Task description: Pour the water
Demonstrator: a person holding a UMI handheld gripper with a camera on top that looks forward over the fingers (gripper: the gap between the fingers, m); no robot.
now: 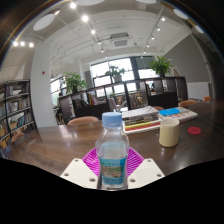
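Observation:
A clear plastic water bottle (113, 152) with a pale blue cap and a blue-green label stands upright between my fingers. My gripper (113, 165) has its magenta pads (92, 160) against both sides of the bottle, shut on it. The bottle's base is level with the fingertips, above the brown wooden table (60, 142). A pale yellow cup (169, 131) stands on the table beyond the fingers, to the right.
A red coaster (194, 129) lies right of the cup. A stack of books and coloured boxes (150, 116) sits behind the cup. Chairs, shelves and potted plants stand at the room's far side before large windows.

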